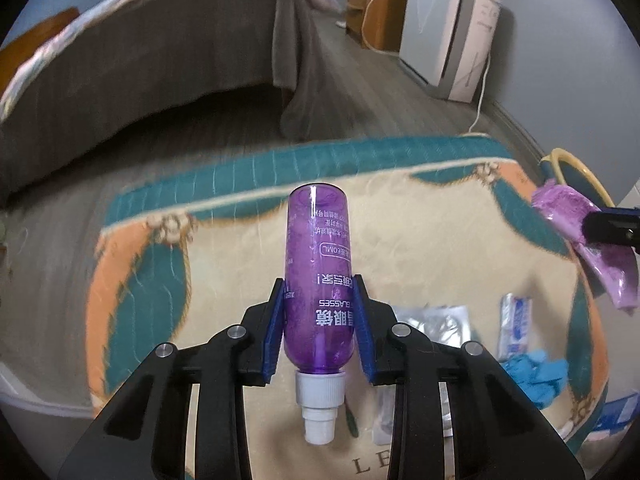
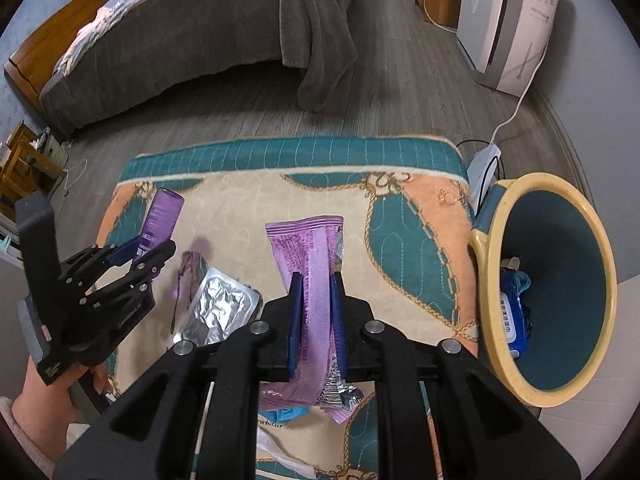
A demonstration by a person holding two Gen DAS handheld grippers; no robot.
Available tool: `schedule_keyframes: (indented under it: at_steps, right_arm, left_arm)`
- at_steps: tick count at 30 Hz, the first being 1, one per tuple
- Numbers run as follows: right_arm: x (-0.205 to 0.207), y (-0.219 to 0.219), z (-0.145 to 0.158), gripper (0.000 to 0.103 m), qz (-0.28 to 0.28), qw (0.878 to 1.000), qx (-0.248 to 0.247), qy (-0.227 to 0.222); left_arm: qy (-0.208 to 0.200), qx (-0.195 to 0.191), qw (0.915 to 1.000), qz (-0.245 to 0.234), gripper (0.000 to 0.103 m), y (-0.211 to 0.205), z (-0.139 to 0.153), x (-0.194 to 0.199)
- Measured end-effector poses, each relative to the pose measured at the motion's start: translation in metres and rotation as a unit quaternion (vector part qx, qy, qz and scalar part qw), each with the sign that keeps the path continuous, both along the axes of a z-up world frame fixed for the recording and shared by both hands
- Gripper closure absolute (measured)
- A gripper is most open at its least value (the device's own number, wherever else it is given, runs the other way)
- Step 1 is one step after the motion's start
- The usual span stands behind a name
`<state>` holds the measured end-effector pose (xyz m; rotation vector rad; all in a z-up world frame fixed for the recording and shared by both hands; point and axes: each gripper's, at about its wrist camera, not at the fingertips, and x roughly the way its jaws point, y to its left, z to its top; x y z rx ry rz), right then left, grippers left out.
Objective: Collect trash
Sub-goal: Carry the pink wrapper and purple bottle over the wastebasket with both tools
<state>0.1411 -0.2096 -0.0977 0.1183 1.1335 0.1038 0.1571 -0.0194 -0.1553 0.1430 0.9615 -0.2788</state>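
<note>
Gripping a purple bottle (image 1: 318, 280) by its lower body, the left claw (image 1: 318, 320) is clamped on smooth, translucent plastic, with the white ribbed cap (image 1: 319, 408) toward the camera and the rounded base pointing away, above the rug (image 1: 224, 280). The right claw (image 2: 316, 320) is pinched together on a purple wrapper (image 2: 308, 256), a thin crinkly film with a foil lining, held above the rug's middle. The bin (image 2: 600, 280), a blue tapered tub with a cream rim, stands just off the rug's right edge and already holds a blue packet (image 2: 516, 320).

The bottle's slick, round wall could twist or slide out between the flat pads, since only a short stretch is pinched. The limp wrapper could catch on the bin's rim and fall beside it. Crumpled foil (image 2: 220, 308) and a blue glove (image 1: 532, 372) lie on the rug, not yet collected.
</note>
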Motion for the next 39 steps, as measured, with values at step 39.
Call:
schedule_keyframes:
  at_steps: [39]
  right_arm:
    - [-0.045,-0.196,0.062,0.09,-0.165,0.981,0.026,-0.099]
  left_arm:
    - [-0.018,-0.049,0.9791,-0.197,0.07,-0.219,0.085,-0.062]
